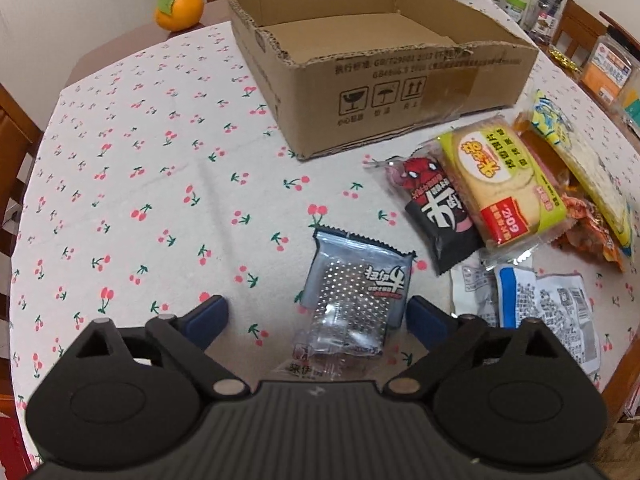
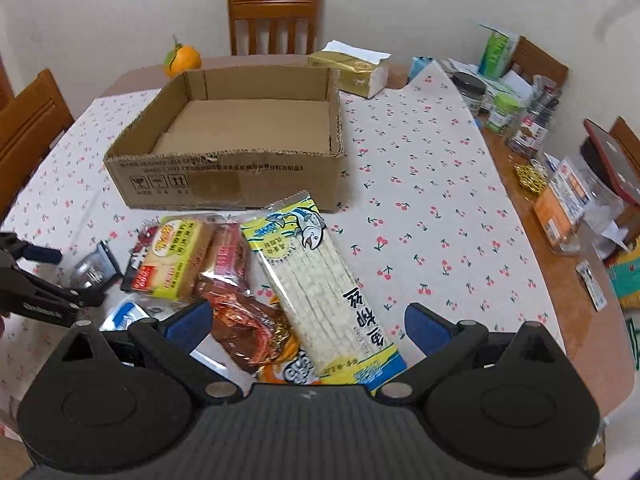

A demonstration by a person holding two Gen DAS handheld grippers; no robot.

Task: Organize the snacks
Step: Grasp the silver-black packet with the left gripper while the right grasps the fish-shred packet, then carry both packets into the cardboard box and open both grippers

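Snacks lie in a loose heap on the table's cherry-print cloth point(image 1: 160, 168), just near of an empty cardboard box point(image 1: 376, 40), and none is in the box yet. The left claw point(image 1: 316, 316) hangs spread wide over a small grey packet point(image 1: 352, 292) that lies apart from the heap, on its left; the packet sits between the blue pads, which do not press it. The right claw point(image 2: 308, 326) is likewise spread, over the near end of the long yellow fish-strip pack point(image 2: 320, 280), with nothing pinched.

The step in hand looks like picking up the grey packet. To do it well, I would lower the left claw until the pads straddle the packet's middle, close across its narrow width, and lift straight before carrying it to the far box. The foil looks slick and limp, so a grip near an edge may let it slide or fold.

Just right of the packet lie a white wrapper point(image 1: 548, 304) and a black packet with a red figure point(image 1: 436, 208), close enough that the right-hand pad could catch them. The fish-strip pack rests on a red-orange bag point(image 2: 248, 320) and leans beside the yellow cracker pack point(image 2: 176, 256), so lifting it may drag those. An orange point(image 1: 178, 6) stands on the far left, well apart, and jars crowd the far right edge
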